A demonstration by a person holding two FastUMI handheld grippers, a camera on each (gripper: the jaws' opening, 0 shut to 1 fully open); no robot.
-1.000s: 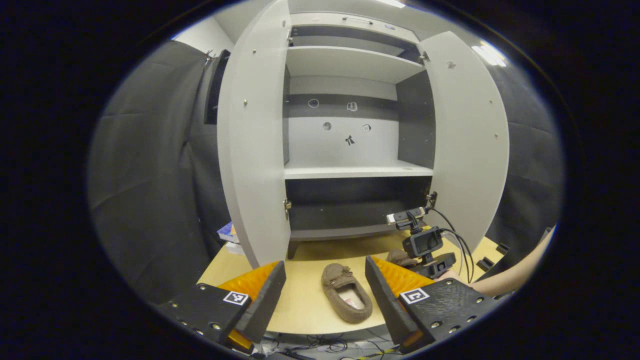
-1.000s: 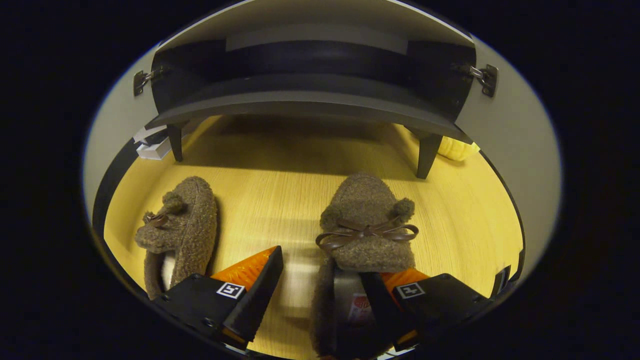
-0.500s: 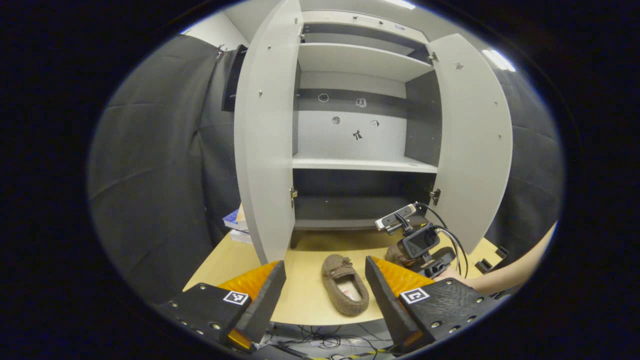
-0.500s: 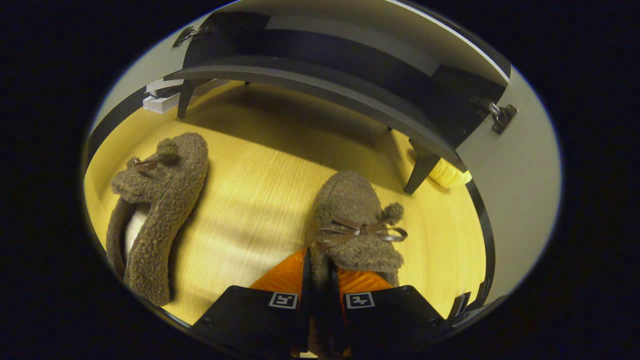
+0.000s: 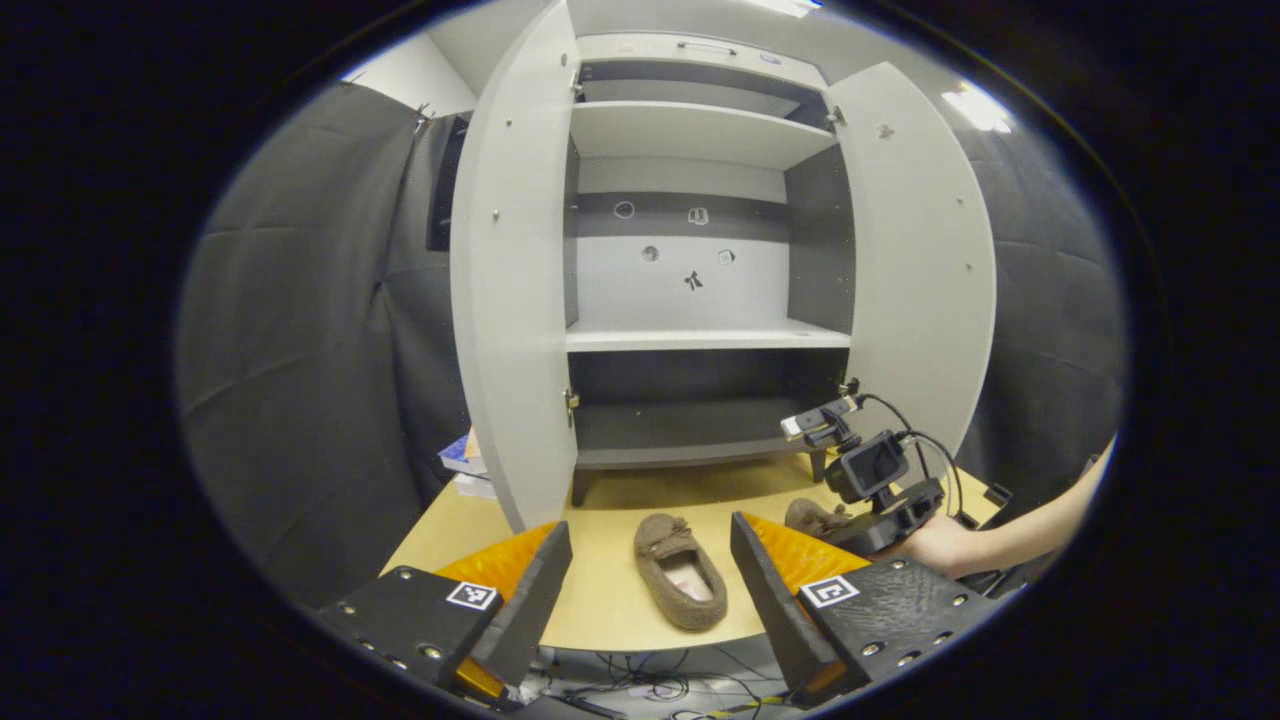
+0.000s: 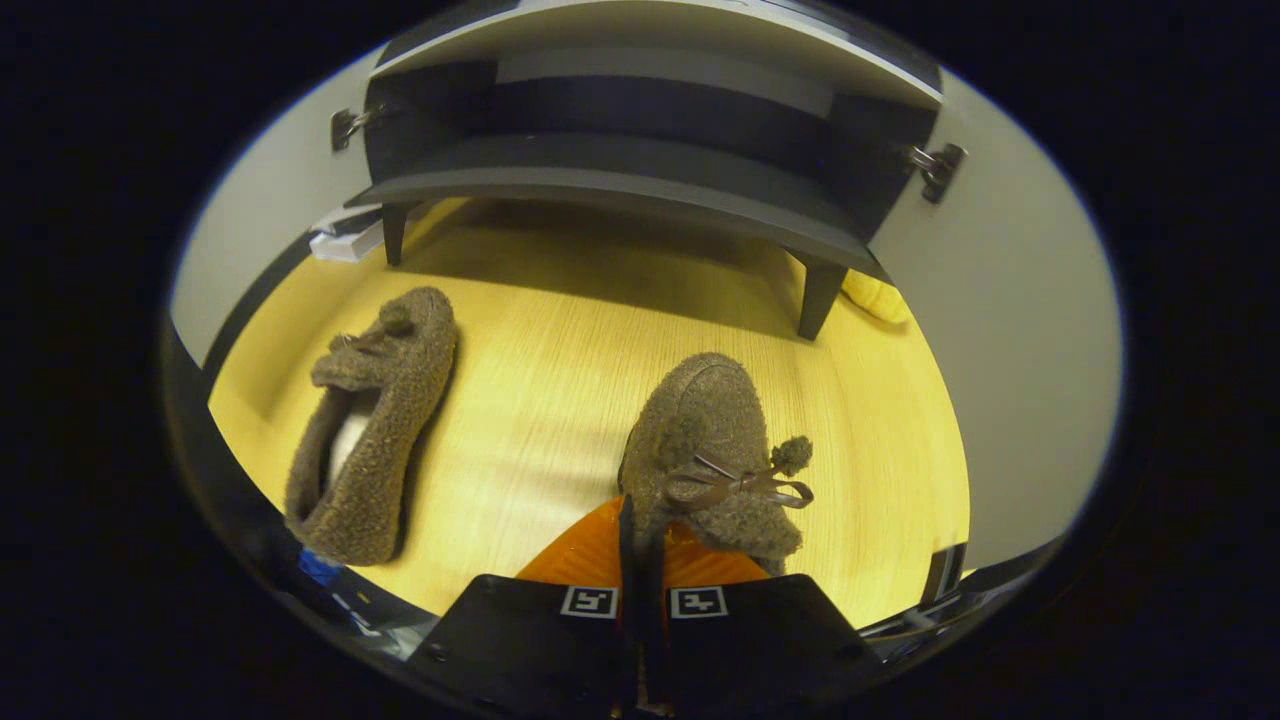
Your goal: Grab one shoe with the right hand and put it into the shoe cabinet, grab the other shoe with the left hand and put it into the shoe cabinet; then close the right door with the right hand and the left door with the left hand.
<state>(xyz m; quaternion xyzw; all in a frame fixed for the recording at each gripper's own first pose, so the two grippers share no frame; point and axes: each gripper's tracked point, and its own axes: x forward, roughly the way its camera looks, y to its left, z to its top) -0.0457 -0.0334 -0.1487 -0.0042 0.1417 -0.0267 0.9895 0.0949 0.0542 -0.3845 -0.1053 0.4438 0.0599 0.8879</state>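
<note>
Two fuzzy brown slippers with bows are in view. My right gripper [image 6: 640,540] is shut on the side wall of the right slipper [image 6: 712,440], which hangs a little above the wooden table [image 6: 560,370]. The other slipper [image 6: 375,425] lies flat to its left. In the left gripper view that slipper [image 5: 680,570] lies between my open left gripper's [image 5: 650,575] fingers, farther off on the table. The right gripper [image 5: 880,495] and the hand holding it show there at the right. The grey shoe cabinet [image 5: 700,290] stands behind with both doors open.
The cabinet's dark bottom shelf [image 6: 620,180] stands on short legs [image 6: 815,300] just beyond the slippers. A stack of books [image 5: 462,465] lies left of the cabinet, behind the left door [image 5: 510,290]. A yellow object [image 6: 878,298] sits by the right door [image 5: 925,260]. Cables hang below the table's front edge.
My right gripper went from open around the right slipper's edge to shut on it, then raised it slightly and turned. The left gripper only swayed a little, staying open.
</note>
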